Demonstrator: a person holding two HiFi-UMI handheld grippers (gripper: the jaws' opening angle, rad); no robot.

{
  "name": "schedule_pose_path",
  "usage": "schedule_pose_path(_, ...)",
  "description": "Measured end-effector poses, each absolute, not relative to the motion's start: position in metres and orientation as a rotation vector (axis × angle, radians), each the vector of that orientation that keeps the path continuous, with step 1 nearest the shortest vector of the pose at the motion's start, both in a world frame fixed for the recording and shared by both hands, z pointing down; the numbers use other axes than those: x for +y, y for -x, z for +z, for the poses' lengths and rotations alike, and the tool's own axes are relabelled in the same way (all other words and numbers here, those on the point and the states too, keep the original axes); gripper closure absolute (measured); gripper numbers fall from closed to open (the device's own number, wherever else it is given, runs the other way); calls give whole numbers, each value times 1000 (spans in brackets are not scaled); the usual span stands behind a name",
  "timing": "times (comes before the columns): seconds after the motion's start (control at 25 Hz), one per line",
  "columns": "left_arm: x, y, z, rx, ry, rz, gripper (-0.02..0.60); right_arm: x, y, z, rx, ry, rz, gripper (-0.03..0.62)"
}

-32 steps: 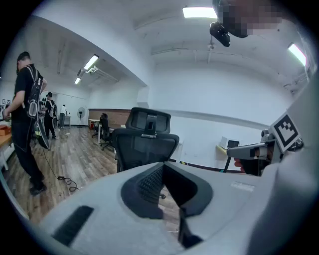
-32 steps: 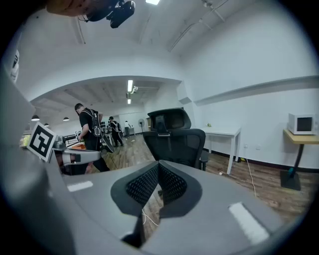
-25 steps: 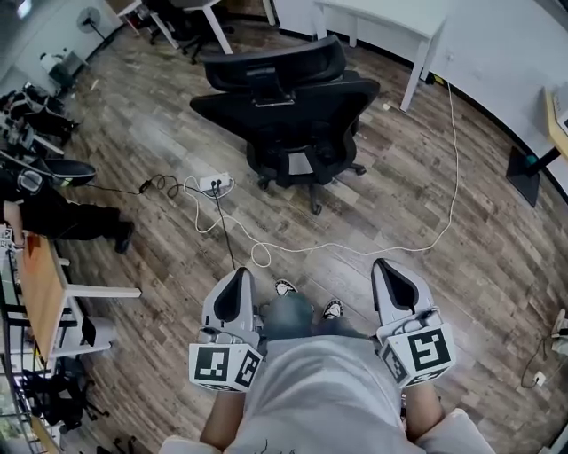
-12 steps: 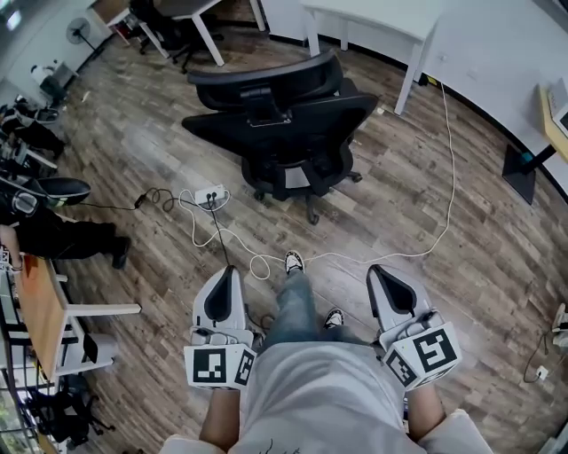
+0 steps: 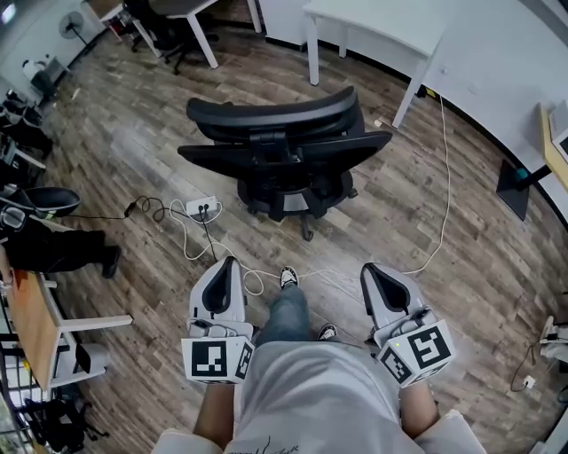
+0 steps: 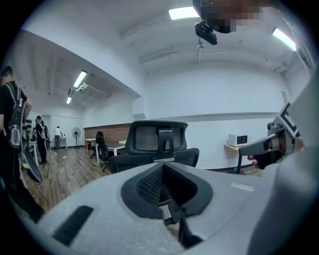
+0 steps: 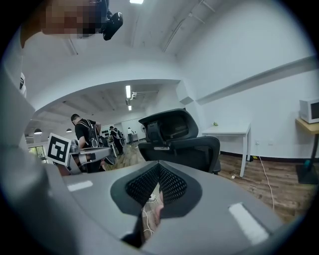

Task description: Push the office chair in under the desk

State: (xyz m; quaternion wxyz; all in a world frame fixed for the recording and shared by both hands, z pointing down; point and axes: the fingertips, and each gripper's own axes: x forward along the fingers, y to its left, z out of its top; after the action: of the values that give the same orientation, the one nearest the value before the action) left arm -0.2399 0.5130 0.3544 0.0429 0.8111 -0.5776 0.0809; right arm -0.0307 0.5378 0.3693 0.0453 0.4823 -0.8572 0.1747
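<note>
The black office chair stands on the wood floor with its back towards me, a short way out from the white desk behind it. It also fills the middle of the left gripper view as the chair and of the right gripper view as the chair, with the desk to its right. My left gripper and right gripper are held at waist height, both shut and empty, about a step short of the chair and pointing at it. Neither touches it.
A power strip and a looping white cable lie on the floor between me and the chair. A wooden desk and seated people are on the left. More desks and chairs stand at the top left. A dark stand base is at the right.
I have stepped forward; the chair now sits nearer and more square-on in the head view. Both grippers have stayed shut and kept their place at my waist.
</note>
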Motion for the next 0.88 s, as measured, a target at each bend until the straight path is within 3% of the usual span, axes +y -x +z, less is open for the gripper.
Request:
schedule_pose_path(0.32,438,266,347,-1732,-2547,379,581,468,68,357,-2617,-1429,460,581)
schedule_pose_path(0.6,376,277,341,-1689,-2669,506,525,406,83,349,-2526,-1436,263,580)
schedule_pose_path(0.88,329,296,367,-1620,-2897,1218,437,344,73,347,-2238,-1404,-155,495)
